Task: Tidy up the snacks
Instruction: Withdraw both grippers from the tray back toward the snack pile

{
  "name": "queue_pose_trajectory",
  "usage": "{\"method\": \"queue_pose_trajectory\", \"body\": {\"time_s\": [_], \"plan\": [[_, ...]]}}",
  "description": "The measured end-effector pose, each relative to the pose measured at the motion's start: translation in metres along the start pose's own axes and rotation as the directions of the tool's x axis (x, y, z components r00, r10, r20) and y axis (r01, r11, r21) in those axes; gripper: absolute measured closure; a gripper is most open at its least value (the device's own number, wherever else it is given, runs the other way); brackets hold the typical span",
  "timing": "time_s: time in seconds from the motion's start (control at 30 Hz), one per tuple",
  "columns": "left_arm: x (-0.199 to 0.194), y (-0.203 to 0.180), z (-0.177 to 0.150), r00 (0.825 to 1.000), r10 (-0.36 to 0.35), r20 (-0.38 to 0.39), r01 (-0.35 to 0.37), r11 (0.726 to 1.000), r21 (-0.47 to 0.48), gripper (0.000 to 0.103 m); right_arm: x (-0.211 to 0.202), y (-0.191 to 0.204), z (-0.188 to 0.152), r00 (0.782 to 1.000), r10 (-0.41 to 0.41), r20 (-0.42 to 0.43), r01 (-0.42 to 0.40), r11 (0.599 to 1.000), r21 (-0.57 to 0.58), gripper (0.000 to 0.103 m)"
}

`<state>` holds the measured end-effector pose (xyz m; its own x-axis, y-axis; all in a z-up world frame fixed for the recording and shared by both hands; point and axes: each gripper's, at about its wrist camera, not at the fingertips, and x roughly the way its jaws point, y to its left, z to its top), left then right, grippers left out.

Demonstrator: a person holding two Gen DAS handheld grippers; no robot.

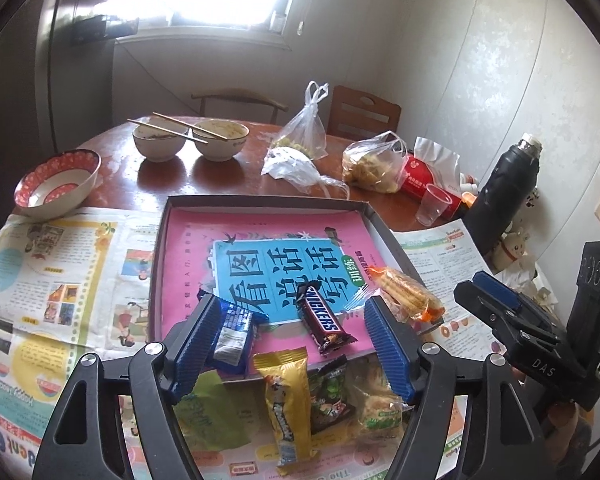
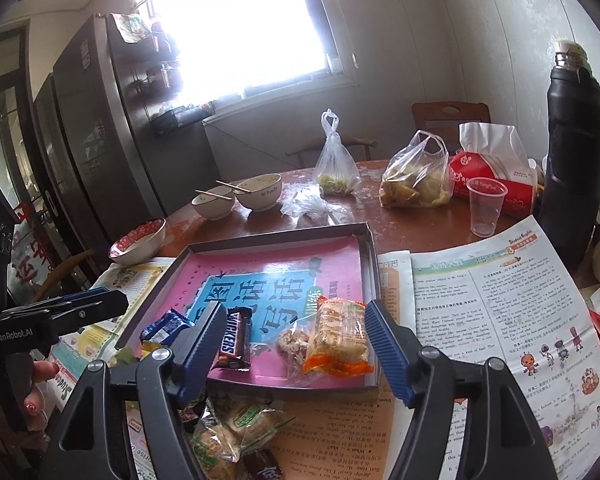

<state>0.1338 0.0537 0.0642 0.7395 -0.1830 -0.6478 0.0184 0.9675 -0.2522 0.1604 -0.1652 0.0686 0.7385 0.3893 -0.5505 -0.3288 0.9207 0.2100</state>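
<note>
A shallow grey box (image 1: 260, 200) (image 2: 374, 280) with a pink book lining holds a Snickers bar (image 1: 320, 318) (image 2: 234, 338), a blue wafer pack (image 1: 234, 330) (image 2: 164, 326), an orange-ended cracker pack (image 1: 408, 294) (image 2: 340, 332) and a small clear snack (image 2: 292, 344). In front of it lie a yellow bar (image 1: 286, 404), a green pack (image 1: 328, 394) and clear biscuit packs (image 1: 374, 404) (image 2: 236, 428). My left gripper (image 1: 290, 344) is open above the box's near edge. My right gripper (image 2: 296, 348) is open over the box, empty.
Newspapers (image 1: 52, 280) (image 2: 500, 320) cover the near table. Bowls with chopsticks (image 1: 188, 140) (image 2: 236, 196), a red-patterned bowl (image 1: 56, 184), plastic bags (image 1: 372, 164) (image 2: 416, 172), a tissue pack (image 2: 496, 176), a clear cup (image 2: 485, 206) and a black flask (image 2: 572, 160) stand behind.
</note>
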Motion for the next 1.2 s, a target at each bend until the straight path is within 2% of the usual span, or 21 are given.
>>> {"method": "queue_pose_trajectory", "body": {"time_s": [0.43,1.1,1.2], "plan": [[-0.015,0.003,-0.010,1.000,0.018,0.002,-0.018,1.000,0.008,0.026,-0.016,0.013,-0.007,1.000,0.015,0.006,-0.015,0.999,-0.033,0.031],[-0.020,0.012,-0.033,0.999,0.033,-0.038,-0.033,0.999,0.015,0.026,-0.027,0.022,-0.036,0.999,0.015,-0.049,-0.018,0.997,-0.071,0.030],[-0.021,0.012,-0.034,0.999,0.034,-0.040,-0.033,0.999,0.016,0.026,-0.026,0.021,-0.040,0.998,0.010,-0.064,-0.015,0.998,-0.068,0.028]]}}
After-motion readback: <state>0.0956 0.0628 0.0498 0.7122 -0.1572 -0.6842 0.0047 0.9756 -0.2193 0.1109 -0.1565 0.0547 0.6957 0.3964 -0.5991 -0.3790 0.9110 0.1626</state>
